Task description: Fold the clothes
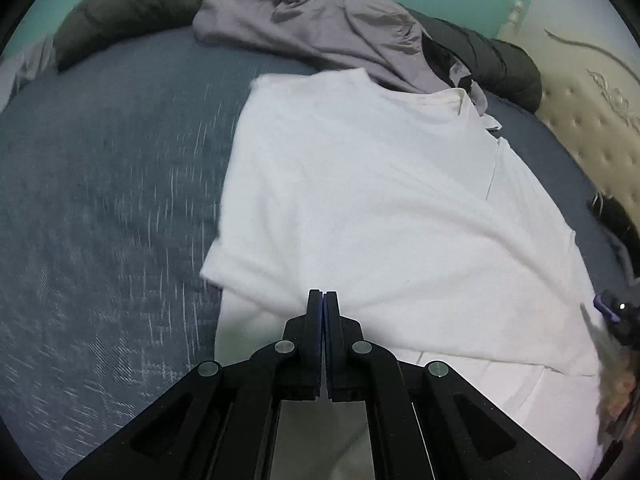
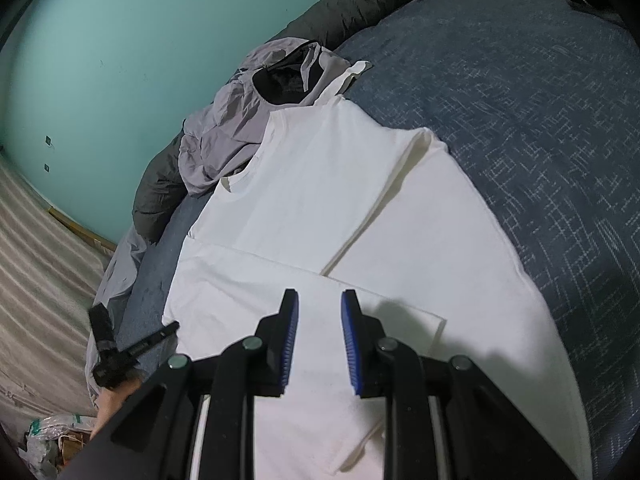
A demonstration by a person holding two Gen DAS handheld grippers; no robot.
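Note:
A white T-shirt (image 1: 380, 200) lies spread on the blue bedcover (image 1: 100, 200), one side folded in over its body (image 2: 320, 184). My left gripper (image 1: 322, 296) is shut at the shirt's near edge, and creases run out from its tips, so it seems to pinch the cloth. The right wrist view shows that gripper (image 2: 160, 336) at the shirt's left border, with a hand behind it. My right gripper (image 2: 319, 300) hovers over the shirt's lower part with its blue pads (image 2: 292, 320) apart and nothing between them. It shows as a purple tip (image 1: 610, 308) at the right rim of the left wrist view.
A crumpled grey garment (image 1: 312, 28) and something black (image 2: 280, 80) lie just beyond the shirt's collar. A dark rolled duvet (image 1: 120, 12) lines the far side against a teal wall. A tufted beige headboard (image 1: 592, 128) stands to the right. Striped flooring (image 2: 36, 264) is beside the bed.

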